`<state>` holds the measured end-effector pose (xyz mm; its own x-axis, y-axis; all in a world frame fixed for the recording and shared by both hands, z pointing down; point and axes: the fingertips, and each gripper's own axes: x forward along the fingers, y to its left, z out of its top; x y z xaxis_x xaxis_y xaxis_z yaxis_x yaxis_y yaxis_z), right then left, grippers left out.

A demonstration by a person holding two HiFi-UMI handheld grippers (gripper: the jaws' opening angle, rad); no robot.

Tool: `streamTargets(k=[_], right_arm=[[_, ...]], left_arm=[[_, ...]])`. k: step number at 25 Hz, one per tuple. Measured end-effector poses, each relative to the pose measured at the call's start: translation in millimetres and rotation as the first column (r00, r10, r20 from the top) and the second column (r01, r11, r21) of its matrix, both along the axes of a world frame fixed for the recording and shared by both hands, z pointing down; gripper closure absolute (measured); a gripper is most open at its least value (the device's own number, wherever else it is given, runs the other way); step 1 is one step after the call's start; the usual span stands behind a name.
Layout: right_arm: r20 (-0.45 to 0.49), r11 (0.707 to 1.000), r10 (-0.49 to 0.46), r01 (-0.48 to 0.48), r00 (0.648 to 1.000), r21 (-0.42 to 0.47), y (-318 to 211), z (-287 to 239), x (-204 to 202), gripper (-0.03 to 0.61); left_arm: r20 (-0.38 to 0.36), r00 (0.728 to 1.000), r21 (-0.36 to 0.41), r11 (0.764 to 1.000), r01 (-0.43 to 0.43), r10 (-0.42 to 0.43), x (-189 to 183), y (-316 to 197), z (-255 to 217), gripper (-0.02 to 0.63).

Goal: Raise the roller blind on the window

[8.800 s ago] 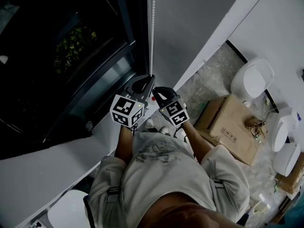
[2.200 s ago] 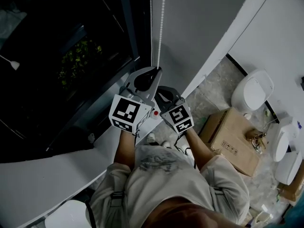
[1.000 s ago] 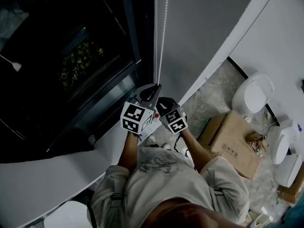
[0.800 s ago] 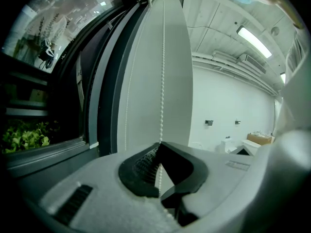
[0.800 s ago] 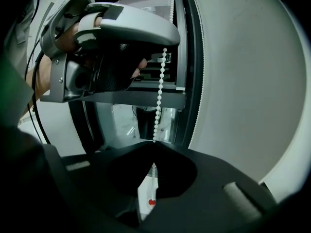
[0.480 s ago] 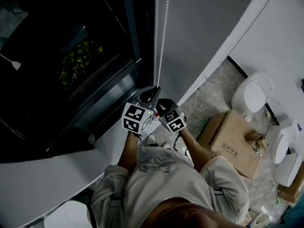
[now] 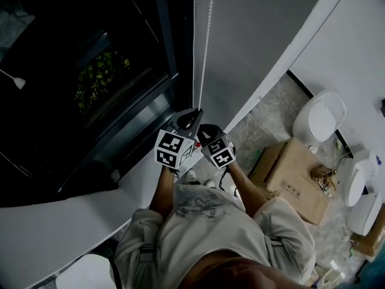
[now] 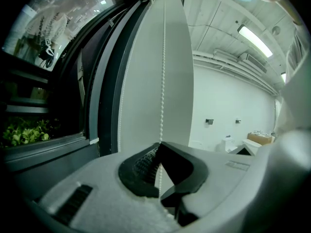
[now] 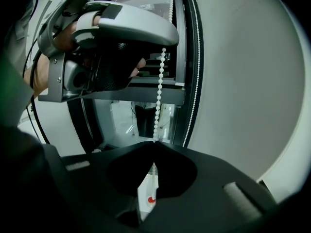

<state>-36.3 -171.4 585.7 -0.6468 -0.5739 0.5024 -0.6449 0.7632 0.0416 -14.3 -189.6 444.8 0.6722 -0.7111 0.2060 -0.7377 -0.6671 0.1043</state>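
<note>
both hands sit lower than two seconds back and have barely budged this last second. that reads like the bottom of a pull, so a fresh grab higher up is probably due. the window point(image 7: 90, 71) glass in view is bare, and i can't make out the blind's cloth. the chain point(image 7: 205, 47) hangs down the window's right edge. the left tool point(image 8: 159, 147) is clenched on one strand, the right tool point(image 9: 154, 143) clenched on it just below.

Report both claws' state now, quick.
Left claw: closed on the bead chain.
Right claw: closed on the same bead chain, below the left.
</note>
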Motion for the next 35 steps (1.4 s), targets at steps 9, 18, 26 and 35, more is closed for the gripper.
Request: streamTargets(k=[9,18,26,35], right_arm=[[-0.026,0.997,0.003,-0.001,1.000,0.079,-3.1,-6.9,2.1,0.563],[-0.022,0.993,0.025,-0.022,0.999,0.112,-0.2,-17.8,3.5,0.552],[0.014,0.988,0.046,-0.048,0.999,0.149,-1.2,-42.7,9.4,0.509],[0.053,0.976,0.055,-0.065,0.997,0.207,-3.6,-78.8,17.0,0.494]], left_arm=[[-0.023,1.000,0.020,1.000,0.017,-0.016,-2.7,-3.1,-2.3,0.600],[-0.038,0.999,0.032,0.999,0.012,-0.011,-7.1,-0.8,-6.6,0.600],[-0.044,0.999,0.046,0.998,0.031,-0.029,-14.1,-1.1,-10.7,0.589],[-0.041,0.997,0.062,0.996,0.069,-0.067,-25.2,-3.7,-16.0,0.514]])
